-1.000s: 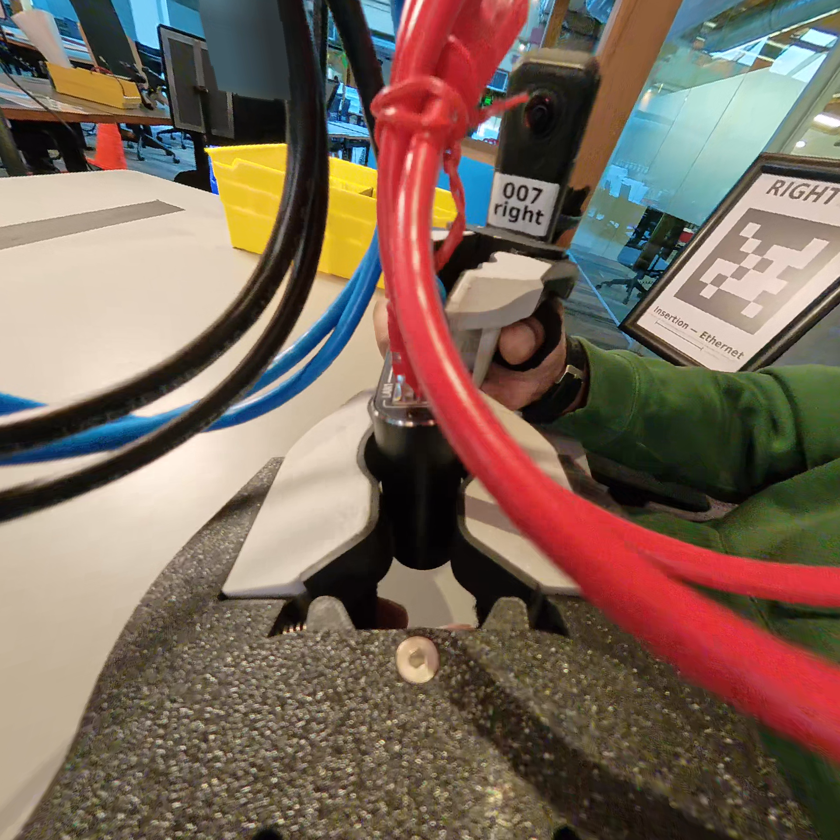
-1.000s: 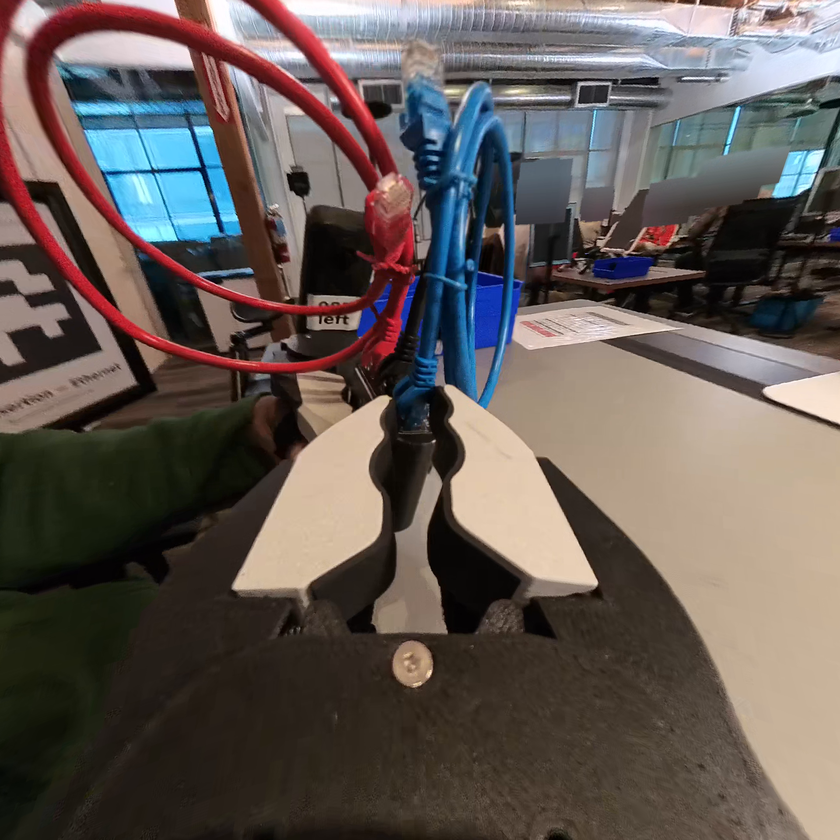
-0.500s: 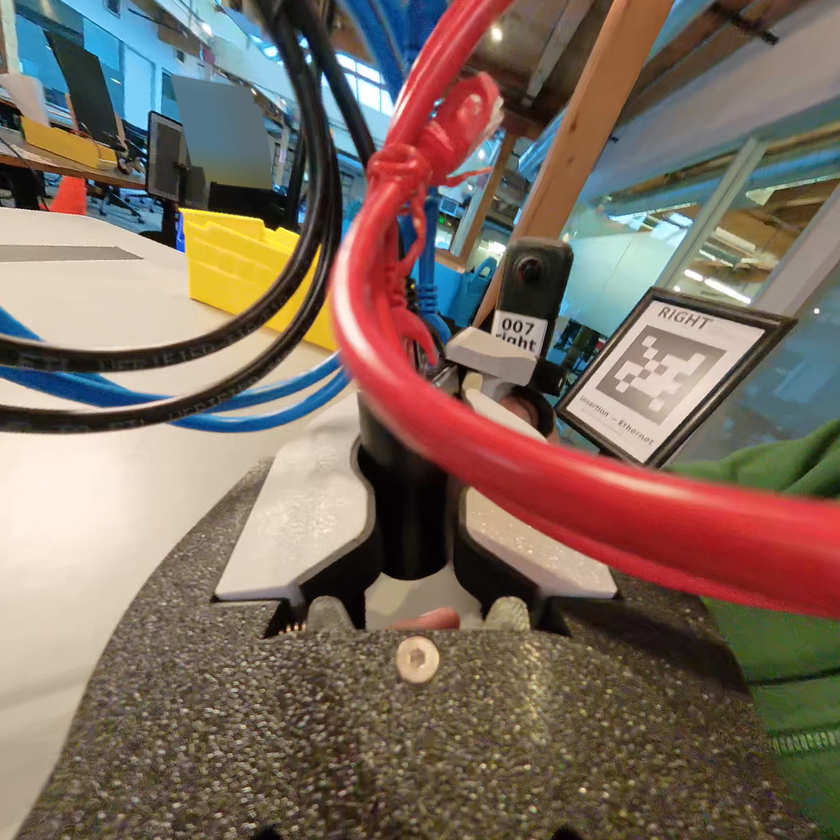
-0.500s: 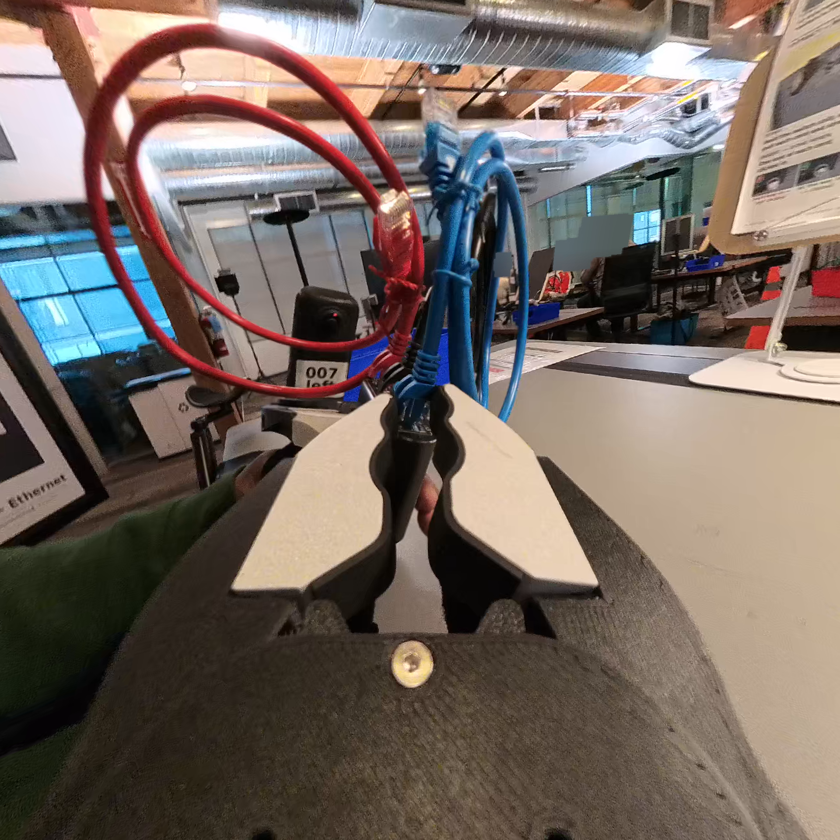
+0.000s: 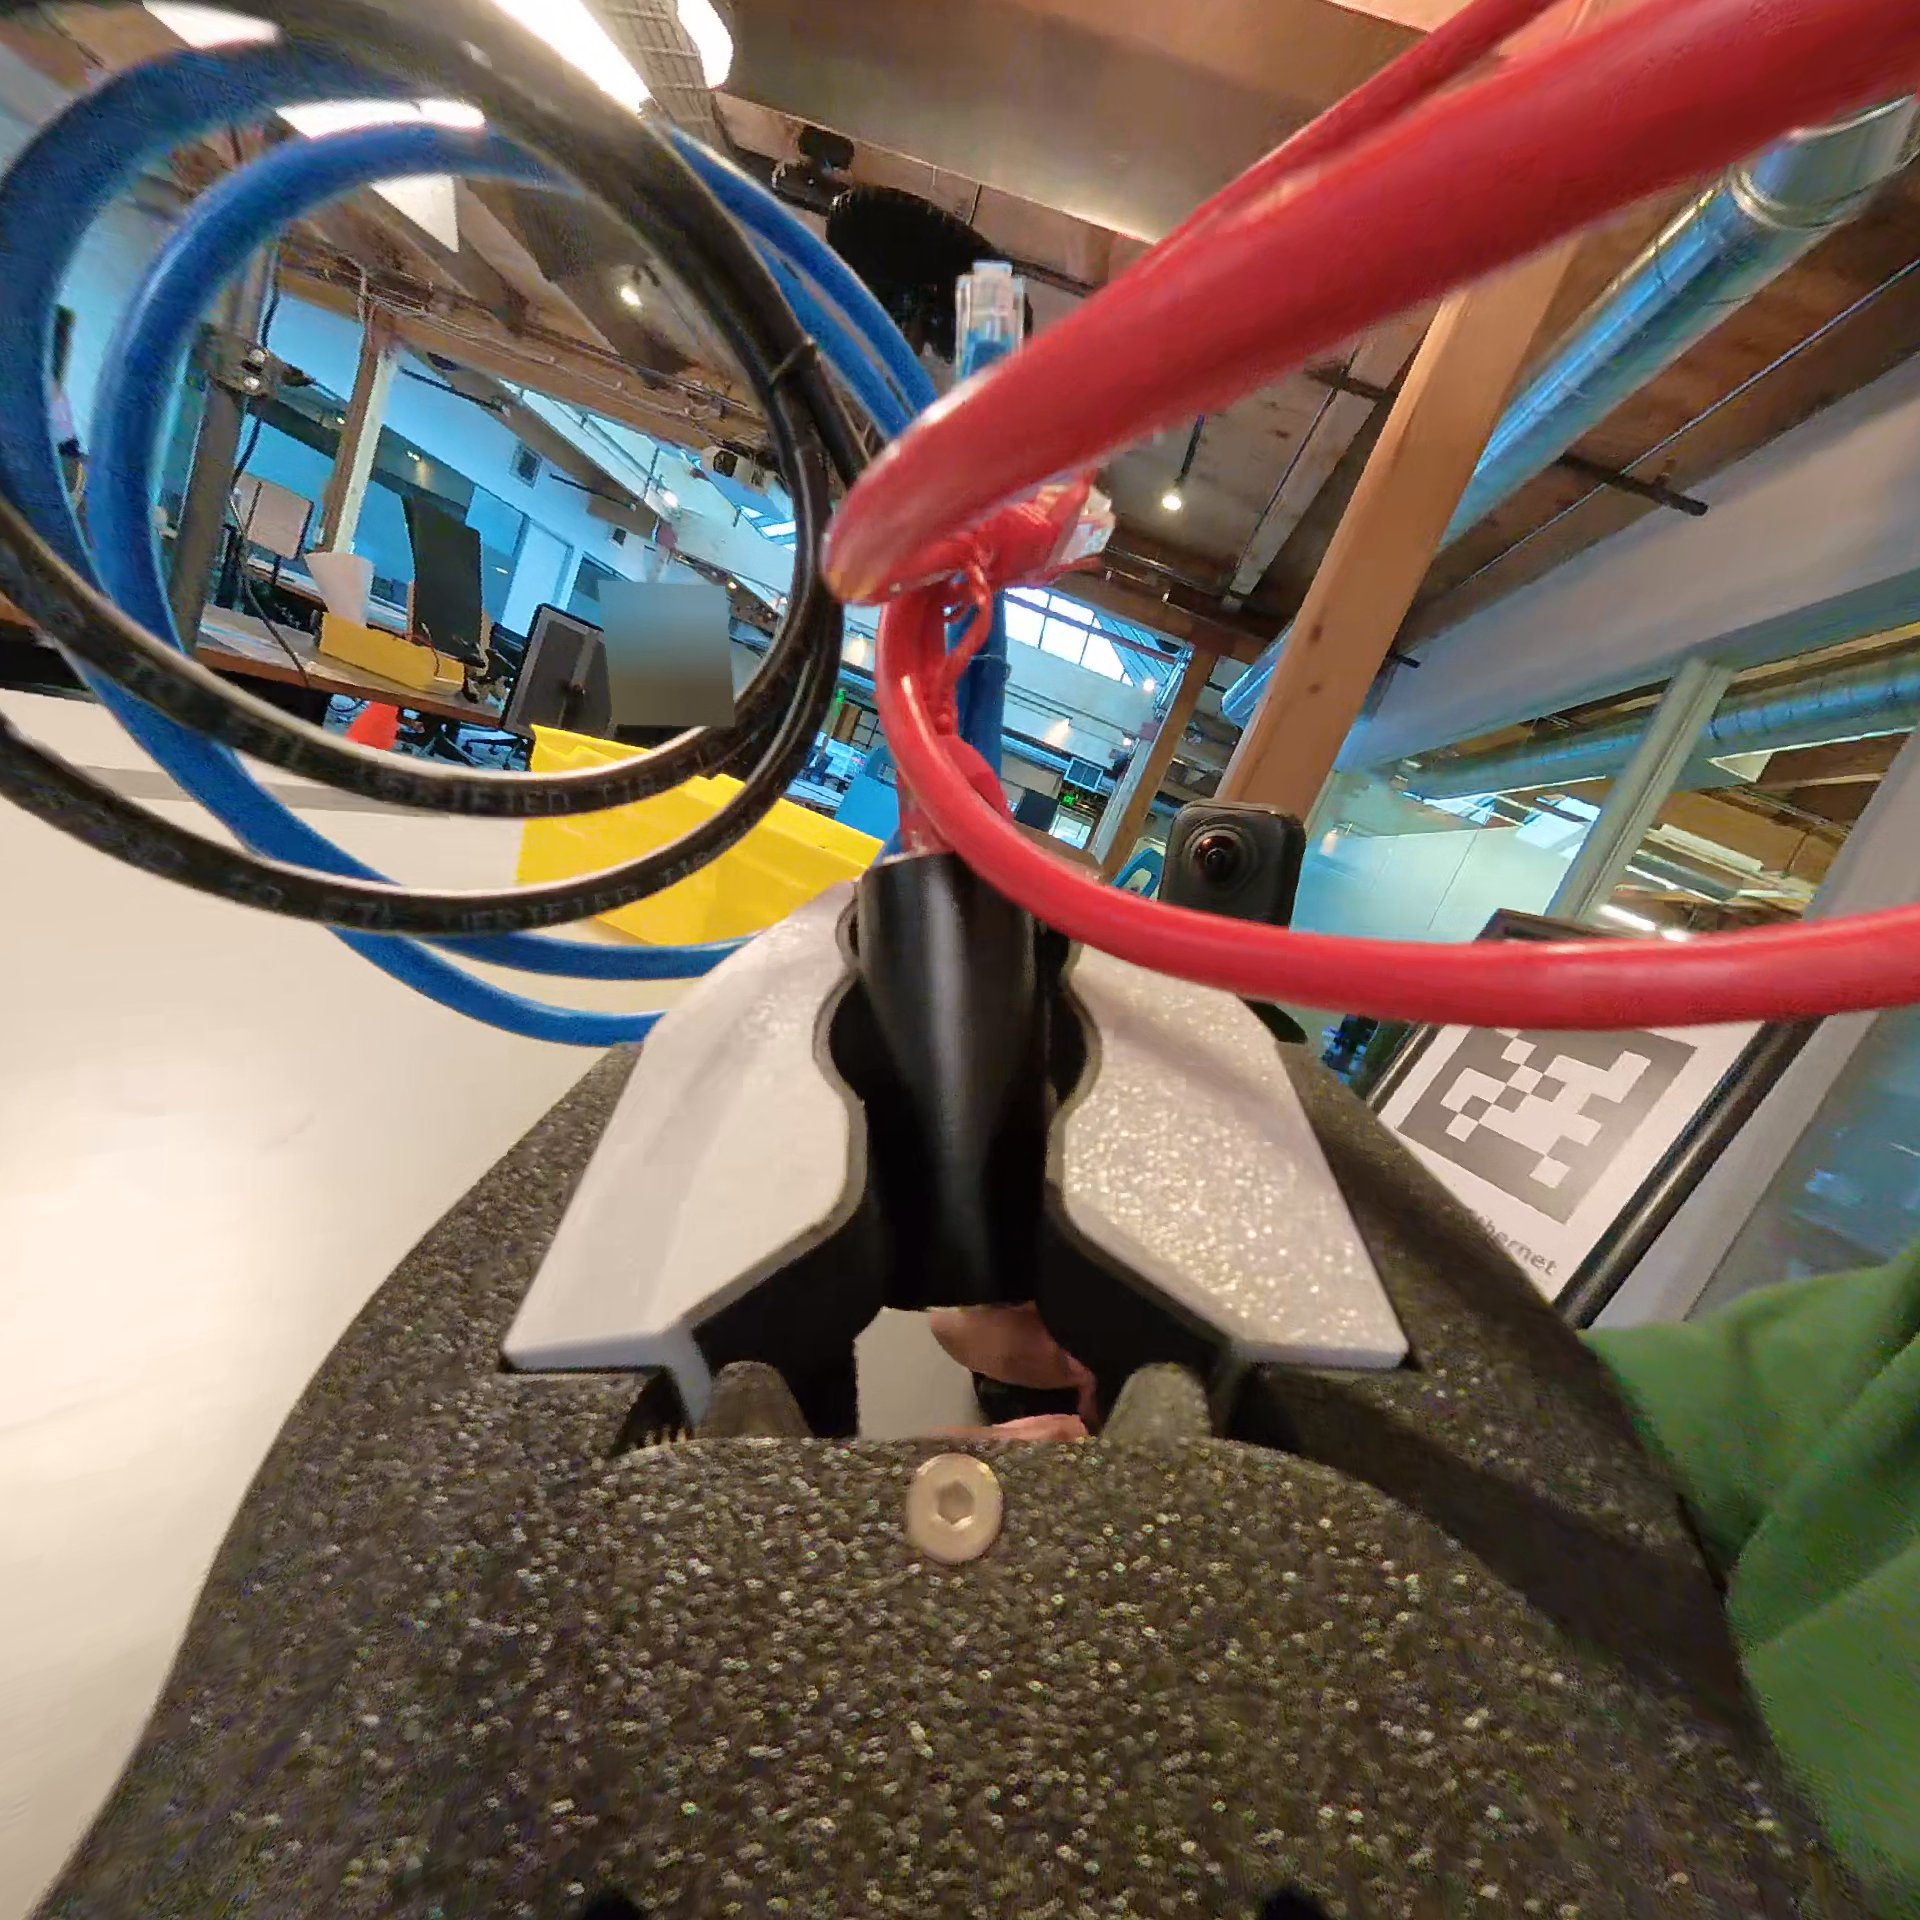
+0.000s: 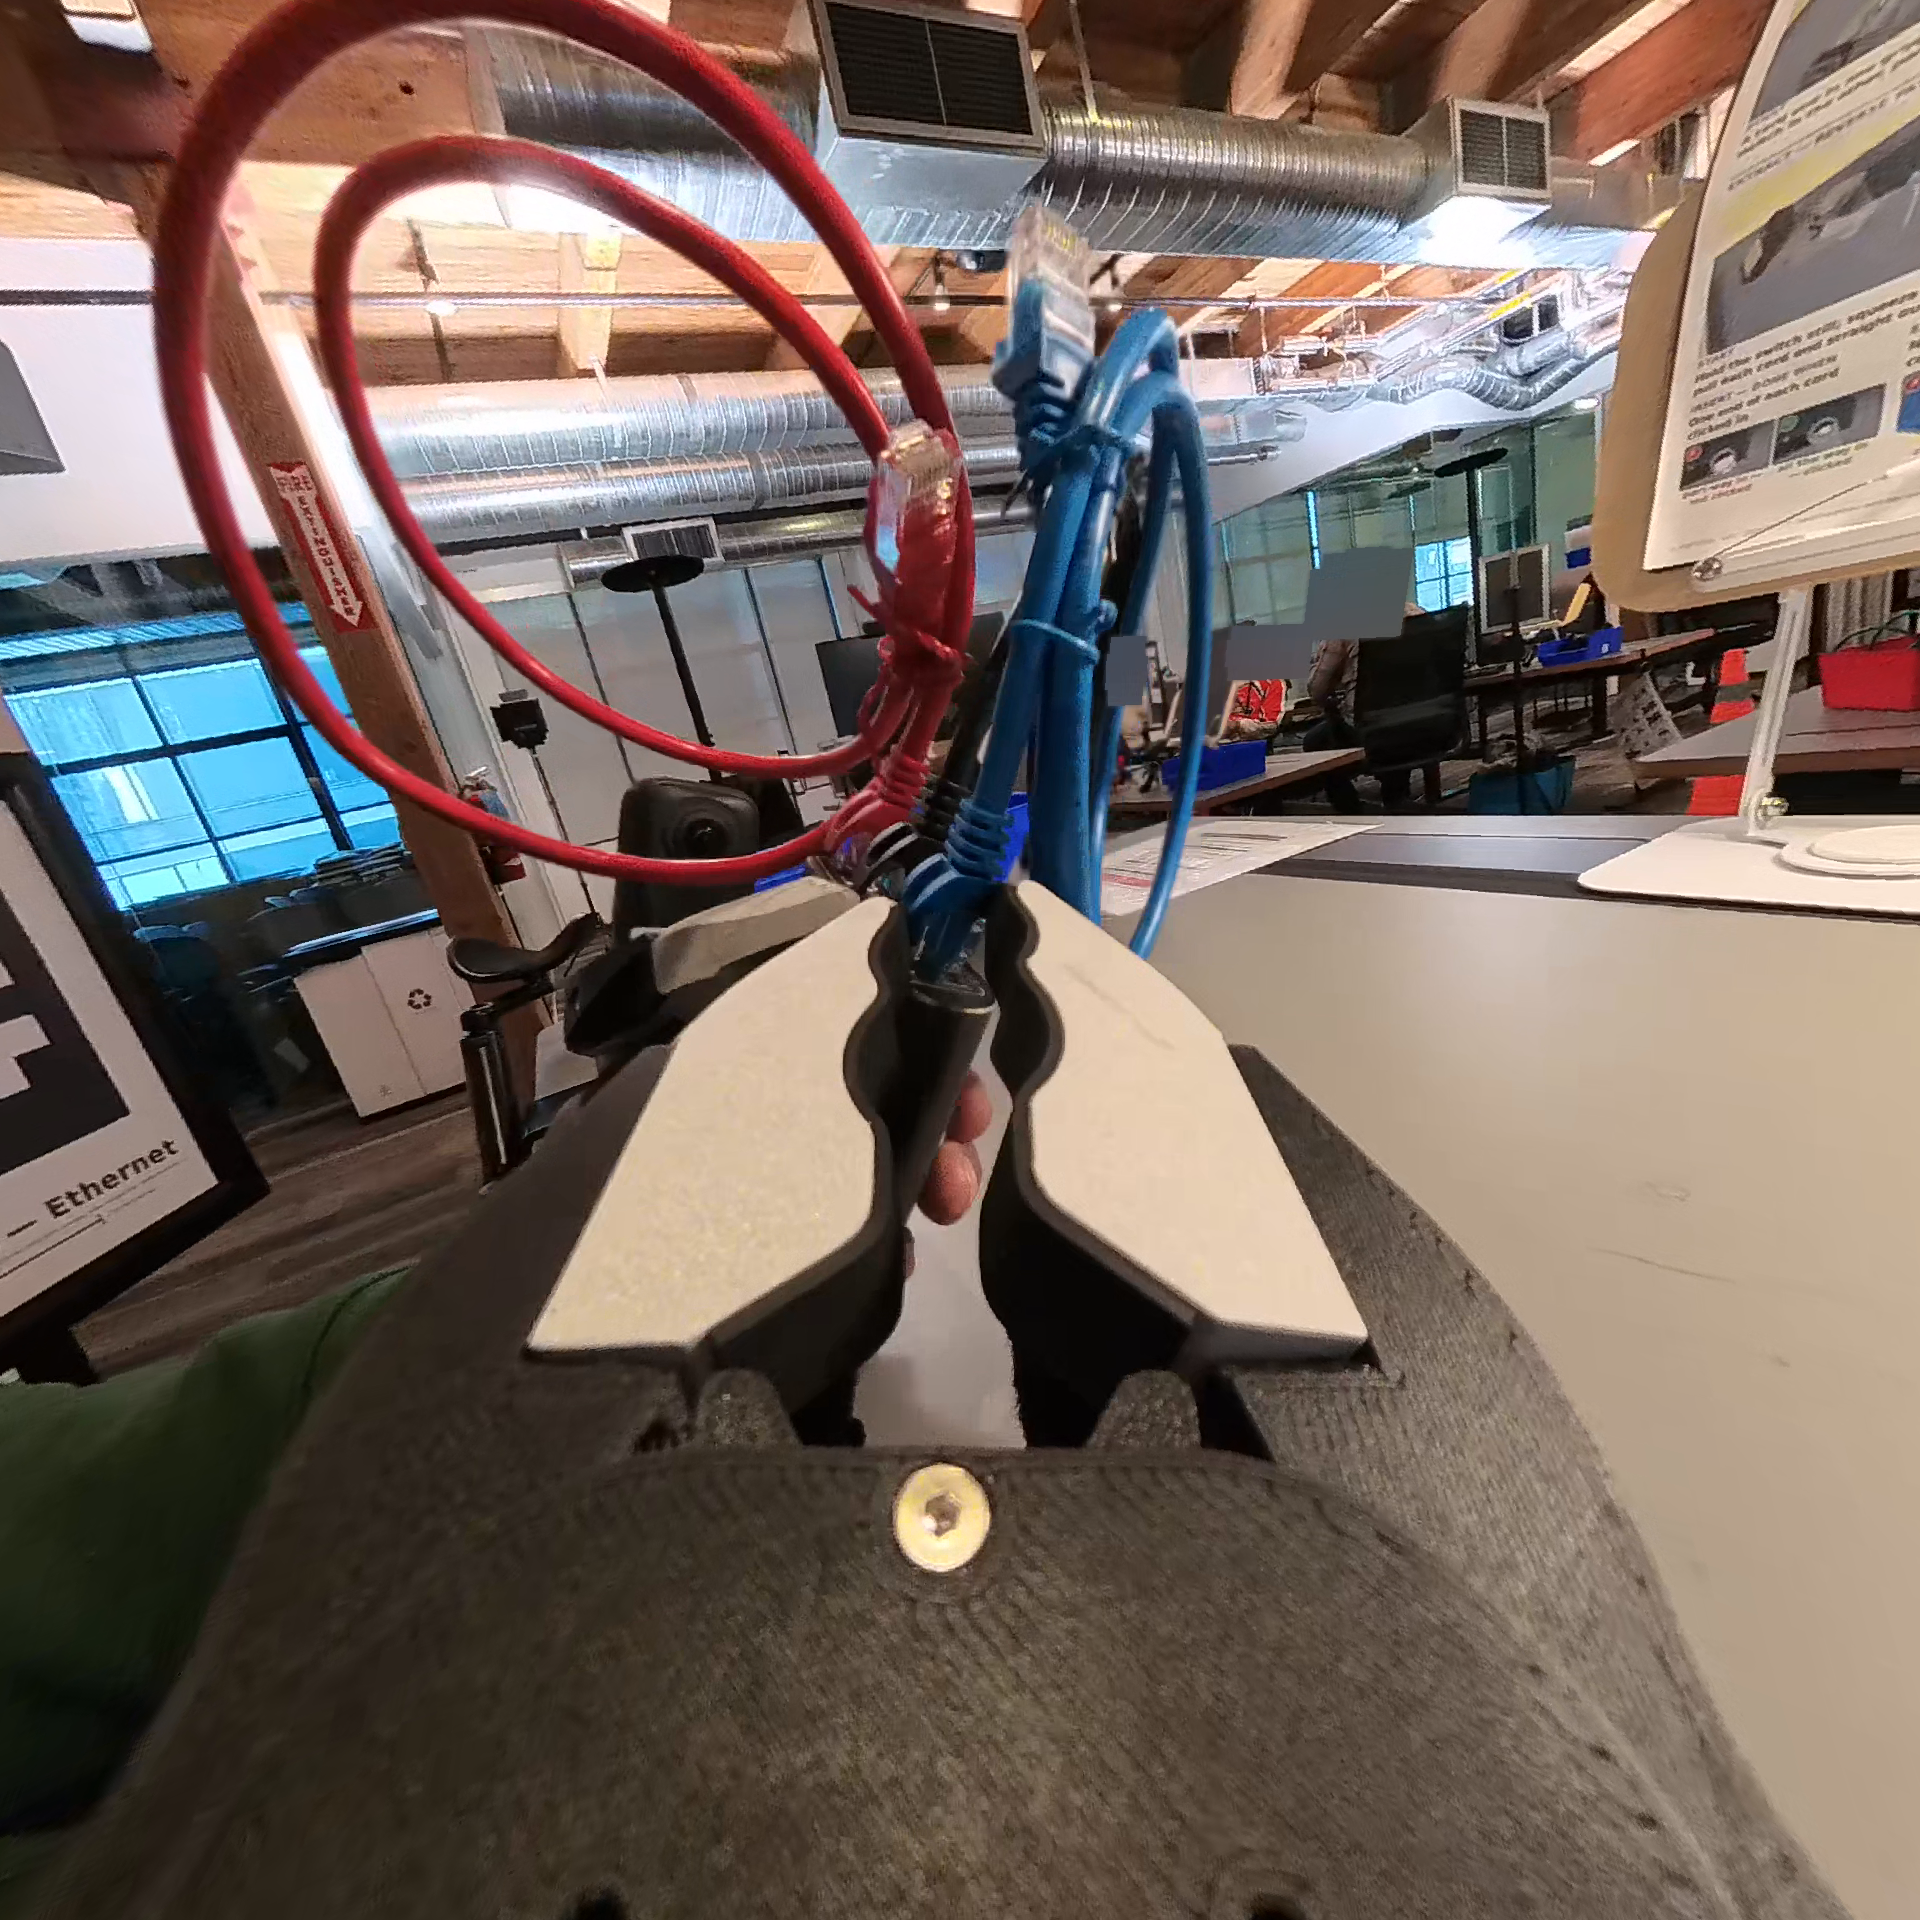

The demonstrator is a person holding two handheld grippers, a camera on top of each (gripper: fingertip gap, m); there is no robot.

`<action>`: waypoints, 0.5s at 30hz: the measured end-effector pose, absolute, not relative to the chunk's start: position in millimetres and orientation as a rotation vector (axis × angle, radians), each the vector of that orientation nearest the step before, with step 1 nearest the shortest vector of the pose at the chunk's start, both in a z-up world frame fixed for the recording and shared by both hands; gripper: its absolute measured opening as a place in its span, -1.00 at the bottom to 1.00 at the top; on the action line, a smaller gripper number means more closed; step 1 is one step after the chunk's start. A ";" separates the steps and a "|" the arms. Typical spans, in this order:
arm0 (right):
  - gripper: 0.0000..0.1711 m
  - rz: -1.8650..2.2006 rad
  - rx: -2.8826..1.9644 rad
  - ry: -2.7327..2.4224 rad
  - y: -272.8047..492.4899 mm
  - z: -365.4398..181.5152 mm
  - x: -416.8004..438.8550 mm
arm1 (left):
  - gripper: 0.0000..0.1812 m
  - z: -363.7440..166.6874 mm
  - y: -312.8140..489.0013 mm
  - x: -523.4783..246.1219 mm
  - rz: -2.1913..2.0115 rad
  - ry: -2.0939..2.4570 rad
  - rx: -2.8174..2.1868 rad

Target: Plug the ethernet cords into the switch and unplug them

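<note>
A slim black switch is held off the table between both grippers, one at each end. My left gripper is shut on it. My right gripper is shut on its other end. Coiled red, blue and black ethernet cords rise from the switch. In the right wrist view the red coil and blue coil stand up, each with a free plug, red and blue, pointing up. The ports themselves are hidden.
A grey table lies below; it also shows in the left wrist view. A yellow bin sits behind the cords. A framed marker sign stands at the table edge. An instruction sheet on a stand is at the right. A green sleeve is close by. My left and right fingertips are right by each other.
Both grippers have tilted upward together with the switch, so the cord coils now stand against the ceiling. Both grips are unchanged.
</note>
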State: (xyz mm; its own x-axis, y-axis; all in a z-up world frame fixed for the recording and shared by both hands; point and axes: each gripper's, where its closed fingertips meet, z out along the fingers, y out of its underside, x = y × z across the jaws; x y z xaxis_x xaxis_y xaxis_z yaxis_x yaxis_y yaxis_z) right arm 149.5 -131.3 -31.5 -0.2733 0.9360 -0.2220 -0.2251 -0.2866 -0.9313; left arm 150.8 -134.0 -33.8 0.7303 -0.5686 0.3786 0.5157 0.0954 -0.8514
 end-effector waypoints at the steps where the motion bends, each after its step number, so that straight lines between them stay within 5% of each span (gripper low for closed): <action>1: -0.83 1.706 -1.061 -1.048 -131.8 -31.5 150.0 | -0.67 -34.0 -134.7 151.2 -0.800 0.057 -1.242; 15: -0.84 1.736 -1.136 -0.920 -38.5 -26.4 199.6 | -0.68 -36.2 -157.1 120.9 -0.798 0.022 -1.254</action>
